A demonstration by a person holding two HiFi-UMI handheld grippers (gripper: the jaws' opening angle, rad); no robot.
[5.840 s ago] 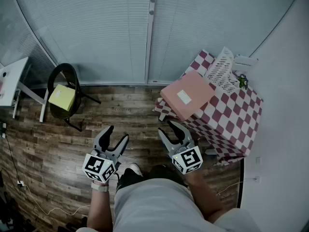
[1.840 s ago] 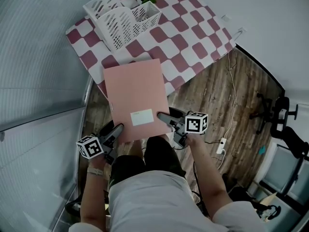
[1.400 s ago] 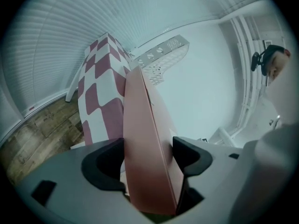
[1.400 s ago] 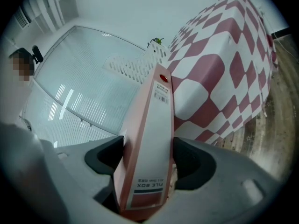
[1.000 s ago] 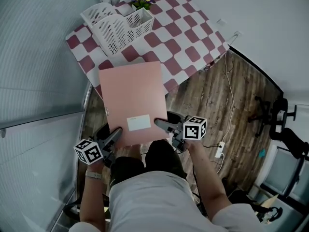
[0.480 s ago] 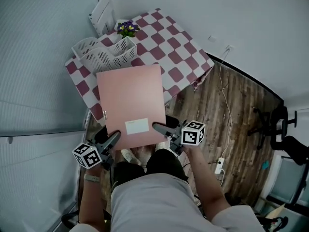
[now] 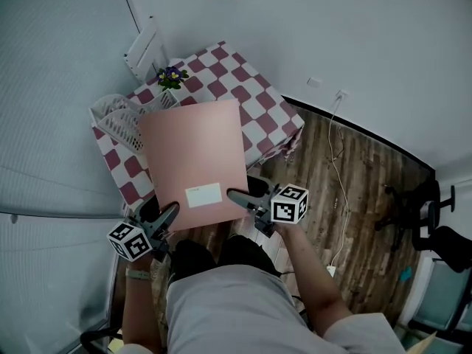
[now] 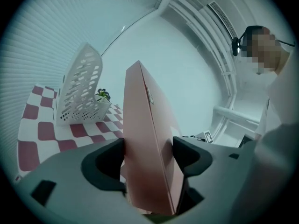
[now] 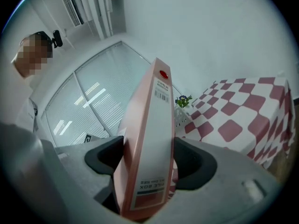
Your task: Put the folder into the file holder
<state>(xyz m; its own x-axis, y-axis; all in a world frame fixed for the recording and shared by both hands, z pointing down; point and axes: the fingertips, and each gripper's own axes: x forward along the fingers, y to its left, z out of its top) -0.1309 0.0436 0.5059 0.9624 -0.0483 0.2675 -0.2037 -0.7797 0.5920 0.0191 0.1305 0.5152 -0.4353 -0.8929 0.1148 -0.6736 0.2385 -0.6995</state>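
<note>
A pink box folder point(image 7: 193, 161) with a white label is lifted off the checked table point(image 7: 258, 102), tilted up toward the head camera. My left gripper point(image 7: 164, 214) is shut on its near left corner and my right gripper point(image 7: 236, 196) is shut on its near right corner. In the left gripper view the folder point(image 8: 148, 148) stands edge-on between the jaws. The right gripper view shows the spine of the folder point(image 9: 149, 143) clamped between both jaws. The white perforated file holder point(image 7: 118, 120) stands on the table's left side, partly hidden behind the folder.
A small pot of purple flowers point(image 7: 170, 76) sits beside the file holder. A white radiator point(image 7: 141, 49) leans at the wall behind the table. Cables run over the wooden floor point(image 7: 346, 190) to the right, and an office chair point(image 7: 431, 220) stands far right.
The folder has come off the table and risen toward me, held at both near corners. The head view has swung, so the table now lies farther away.
</note>
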